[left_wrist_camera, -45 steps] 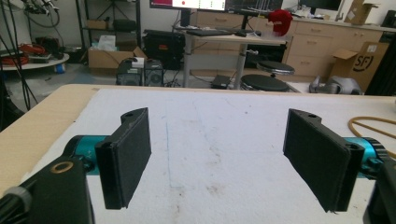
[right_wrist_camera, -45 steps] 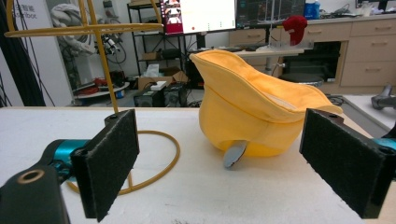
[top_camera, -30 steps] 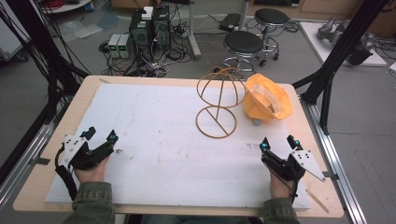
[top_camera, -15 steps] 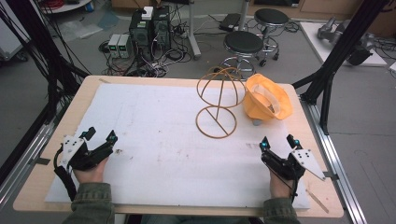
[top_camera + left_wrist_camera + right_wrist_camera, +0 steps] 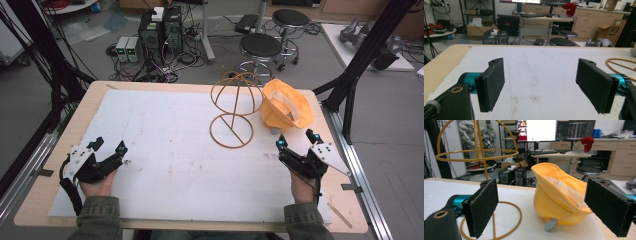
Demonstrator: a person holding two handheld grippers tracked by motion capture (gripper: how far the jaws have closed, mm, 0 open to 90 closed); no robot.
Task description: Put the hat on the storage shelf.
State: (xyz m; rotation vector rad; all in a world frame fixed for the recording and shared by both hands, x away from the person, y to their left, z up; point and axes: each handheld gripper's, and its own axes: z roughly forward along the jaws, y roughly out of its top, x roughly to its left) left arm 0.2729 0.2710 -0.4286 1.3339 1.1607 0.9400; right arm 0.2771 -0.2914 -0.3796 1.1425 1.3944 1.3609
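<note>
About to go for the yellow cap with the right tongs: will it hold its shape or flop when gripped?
The cap looks like soft cloth lying upside down with its lining showing, so it will probably crumple and sag. It should be light and may slide on the white mat if nudged. The brim probably gives firmer hold.

The black two-jaw right gripper [image 5: 295,139] is edging slightly forward across the white table cover, drawing a little nearer the upturned yellow fabric cap [image 5: 285,102].

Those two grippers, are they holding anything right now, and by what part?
Nothing is held. The left gripper and right gripper both sit open on the table; the yellow hat and wire stand lie untouched.
</note>
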